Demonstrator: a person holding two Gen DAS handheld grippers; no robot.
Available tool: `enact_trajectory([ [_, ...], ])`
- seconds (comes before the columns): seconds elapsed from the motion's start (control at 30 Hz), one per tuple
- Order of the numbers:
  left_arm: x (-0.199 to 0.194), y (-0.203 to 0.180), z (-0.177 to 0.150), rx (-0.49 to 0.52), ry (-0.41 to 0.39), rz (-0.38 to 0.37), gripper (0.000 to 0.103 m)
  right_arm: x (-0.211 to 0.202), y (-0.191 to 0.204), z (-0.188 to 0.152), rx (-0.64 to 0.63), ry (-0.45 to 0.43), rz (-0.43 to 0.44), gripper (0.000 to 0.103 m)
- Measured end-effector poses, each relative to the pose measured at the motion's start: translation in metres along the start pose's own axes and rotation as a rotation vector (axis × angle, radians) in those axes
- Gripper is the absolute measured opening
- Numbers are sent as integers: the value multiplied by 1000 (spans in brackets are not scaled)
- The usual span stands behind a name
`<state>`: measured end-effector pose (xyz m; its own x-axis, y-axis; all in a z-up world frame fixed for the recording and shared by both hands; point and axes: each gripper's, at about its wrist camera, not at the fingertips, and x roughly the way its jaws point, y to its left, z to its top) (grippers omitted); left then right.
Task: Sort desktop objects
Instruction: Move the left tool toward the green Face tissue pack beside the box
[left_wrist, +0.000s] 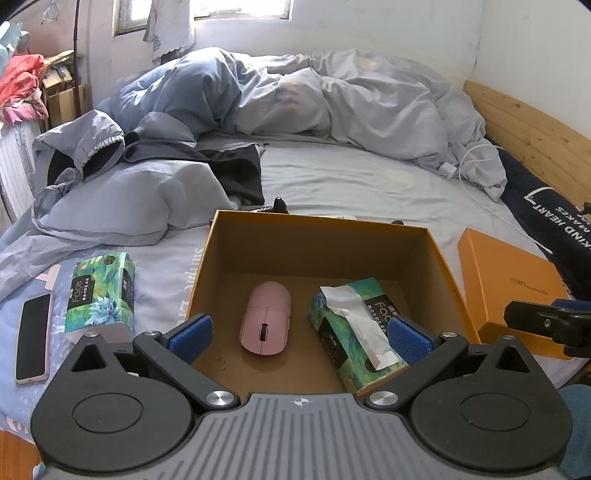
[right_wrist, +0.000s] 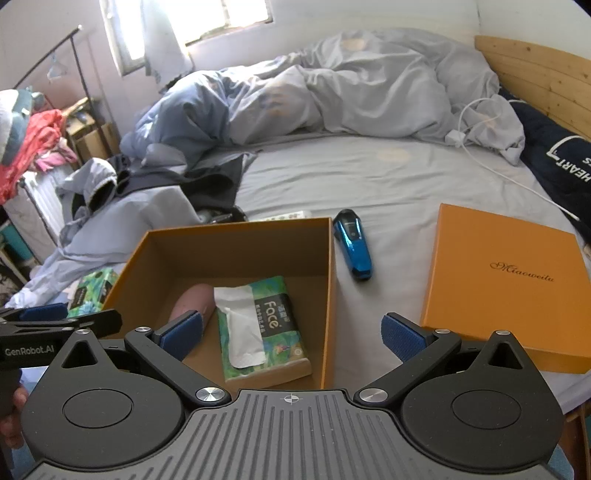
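An open orange box (left_wrist: 317, 225) (right_wrist: 236, 229) sits on the bed. Inside it lie a pink mouse (left_wrist: 266, 317) (right_wrist: 192, 299) and an opened green tissue pack (left_wrist: 354, 332) (right_wrist: 262, 328). My left gripper (left_wrist: 299, 336) hovers open over the box's near side, nothing between its fingers. My right gripper (right_wrist: 291, 336) is open above the box's right wall, also empty. A second green tissue pack (left_wrist: 99, 291) (right_wrist: 92, 286) and a phone (left_wrist: 33, 339) lie left of the box. A blue shiny device (right_wrist: 352, 249) rests on the sheet right of the box.
The orange lid (left_wrist: 509, 291) (right_wrist: 506, 280) lies flat to the right. A rumpled grey duvet (left_wrist: 332, 96) and clothes (left_wrist: 147, 162) fill the far side of the bed. A white charger cable (right_wrist: 491, 162) trails near the wooden headboard (right_wrist: 535, 70). A dark pillow (left_wrist: 546, 218) lies at the right.
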<state>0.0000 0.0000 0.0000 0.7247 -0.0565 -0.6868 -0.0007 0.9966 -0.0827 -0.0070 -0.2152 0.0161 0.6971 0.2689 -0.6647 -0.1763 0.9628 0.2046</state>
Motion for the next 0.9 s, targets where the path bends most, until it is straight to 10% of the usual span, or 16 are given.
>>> enact_trajectory([
  [0.9, -8, 11, 4, -17, -31, 51, 103, -16, 4, 7, 15, -20, 50, 103],
])
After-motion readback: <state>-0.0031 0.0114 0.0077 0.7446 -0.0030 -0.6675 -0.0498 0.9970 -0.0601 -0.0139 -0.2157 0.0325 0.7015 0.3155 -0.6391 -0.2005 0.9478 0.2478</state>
